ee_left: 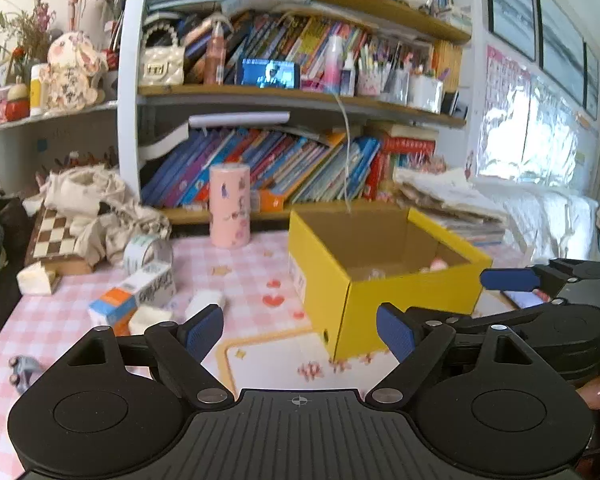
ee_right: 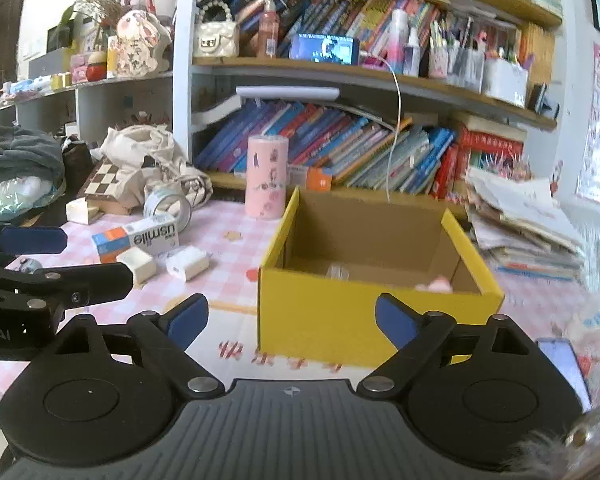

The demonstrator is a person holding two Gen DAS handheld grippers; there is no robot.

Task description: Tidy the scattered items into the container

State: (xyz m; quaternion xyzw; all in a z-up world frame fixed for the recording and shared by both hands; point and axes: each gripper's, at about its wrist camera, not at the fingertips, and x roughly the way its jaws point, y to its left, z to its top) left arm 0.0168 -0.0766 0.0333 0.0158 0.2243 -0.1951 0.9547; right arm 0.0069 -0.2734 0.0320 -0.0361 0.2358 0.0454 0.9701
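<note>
1. We take the yellow box (ee_right: 364, 312) as our landmark: an open cardboard container standing on the pink checked tablecloth (ee_right: 228, 248), in front of the crowded bookshelf (ee_right: 340, 140).
2. Inside the box, near its right front corner, we see a small pink thing (ee_right: 436, 283) and, further left on the floor of the box, something pale and clear that is too blurred for us to name.
3. Our left gripper (ee_left: 300, 334) hovers just left of the box's front corner, jaws spread wide with only tablecloth showing between the blue pads; it has hold of nothing.
4. Our right gripper (ee_right: 292, 320) hangs in front of the box's near wall, jaws likewise wide apart and empty.
5. Left of the box the scattered items lie apart from it: a white and orange "usmile" carton (ee_right: 136, 238), just in front of it a small cream block (ee_right: 138, 264), and beside that a white adapter-like piece (ee_right: 188, 262).
6. Further left and behind the carton a roll of tape (ee_right: 168, 206) stands on edge, near a small white box (ee_right: 78, 211) and a chessboard (ee_right: 108, 180) half under a crumpled cloth bag (ee_right: 148, 152).
7. Behind the box's left rear corner a pink patterned cylinder (ee_right: 267, 178) stands upright.
8. Far left of the box, near the table edge, we see a small grey toy car (ee_left: 22, 370).
9. Right of the box, close to its front corner, a phone (ee_right: 564, 364) lies flat with its screen lit.
</note>
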